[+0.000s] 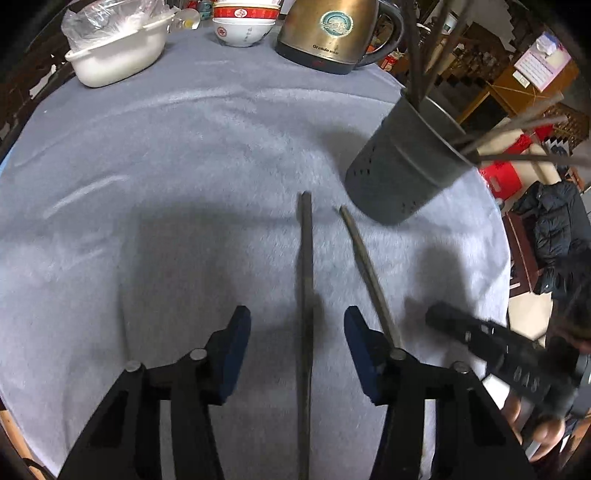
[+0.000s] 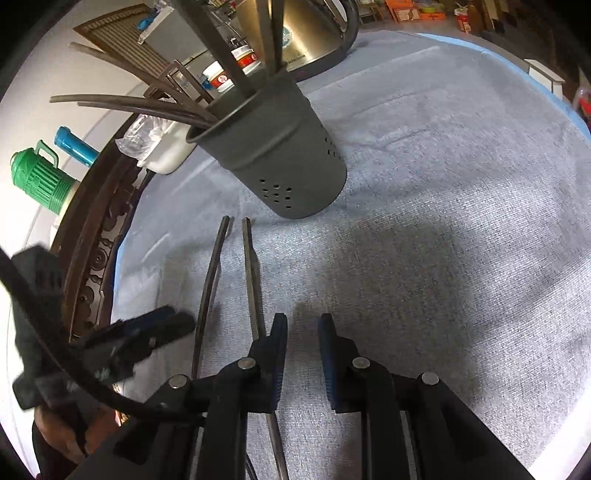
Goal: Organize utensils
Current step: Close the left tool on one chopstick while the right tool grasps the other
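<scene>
- Covering the round table (image 1: 147,155) is a pale blue-grey napped cloth, soft and slightly grippy by the look of it, so thin sticks probably sink a little into the pile; a carved dark wood rim (image 2: 92,236) shows at its edge.
- Room beyond: cluttered, with wooden shelving, a dark jacket on a chair and a green flask (image 2: 40,181) off the table.
- Far-side items: a brass-coloured electric kettle (image 1: 332,33), a white tub (image 1: 114,55) lined with plastic, and stacked red-and-white bowls (image 1: 243,22).
- Utensil holder (image 1: 402,162): a dark perforated cylinder standing near the two loose sticks, already holding several chopsticks that lean out over its rim.
- Left gripper (image 1: 297,354): jaws spread, straddling one chopstick without pressing on it.
- Right gripper (image 2: 303,354): jaws narrowly parted, nothing between them; the cloth shows in the gap.
- Left chopstick (image 1: 306,280) and right chopstick (image 1: 364,266): lying flat, side by side but apart, tips toward the holder. Judged light, stiff, smooth and liable to roll or swivel; a pinch near mid-length, pads square across the shaft, should keep either one from pivoting when lifted.
</scene>
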The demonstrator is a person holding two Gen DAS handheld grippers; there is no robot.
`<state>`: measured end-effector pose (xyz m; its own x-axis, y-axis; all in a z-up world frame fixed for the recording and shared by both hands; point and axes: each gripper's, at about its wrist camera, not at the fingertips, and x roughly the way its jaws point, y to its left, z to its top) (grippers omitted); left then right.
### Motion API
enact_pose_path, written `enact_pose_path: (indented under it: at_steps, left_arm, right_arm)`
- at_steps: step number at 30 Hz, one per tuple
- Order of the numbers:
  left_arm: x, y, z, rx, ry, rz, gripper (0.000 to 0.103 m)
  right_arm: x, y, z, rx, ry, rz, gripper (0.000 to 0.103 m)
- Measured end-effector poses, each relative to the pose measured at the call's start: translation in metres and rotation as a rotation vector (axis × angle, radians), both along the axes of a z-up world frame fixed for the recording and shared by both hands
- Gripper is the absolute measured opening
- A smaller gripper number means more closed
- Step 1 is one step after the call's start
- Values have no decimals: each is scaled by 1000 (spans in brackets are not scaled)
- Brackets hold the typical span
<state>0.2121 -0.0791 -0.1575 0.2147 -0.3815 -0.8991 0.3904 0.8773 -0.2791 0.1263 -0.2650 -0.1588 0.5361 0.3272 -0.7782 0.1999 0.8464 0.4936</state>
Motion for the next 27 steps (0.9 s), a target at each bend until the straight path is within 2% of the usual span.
enact_pose_path:
  at_steps: [3, 7, 10, 16, 21, 24, 26, 27]
  left_arm:
    - [10, -7, -1, -3, 6, 4, 45]
    - [20, -12, -8, 8, 27, 2, 19]
    - [21, -7, -13, 3, 26, 5, 10]
    - [16, 19, -11, 10, 36, 8, 9]
    - [21, 49, -13, -35, 82, 27, 9]
    - [30, 59, -10, -54, 93, 50, 13]
    - [36, 61, -9, -57, 96, 63, 24]
    - [40, 60, -9, -56, 97, 66, 25]
  right_arm:
    - [-1, 1, 3, -7, -7, 4, 22]
    - [1, 5, 6, -13, -10, 13, 22]
    - [1, 11, 9, -21, -15, 25, 22]
    - [12, 21, 15, -35, -9, 40, 22]
    - [26, 38, 19, -116, -18, 60, 23]
    - [35, 48, 19, -173, -15, 73, 24]
    - [40, 52, 19, -201, -15, 79, 24]
    - [43, 53, 18, -207, -9, 85, 24]
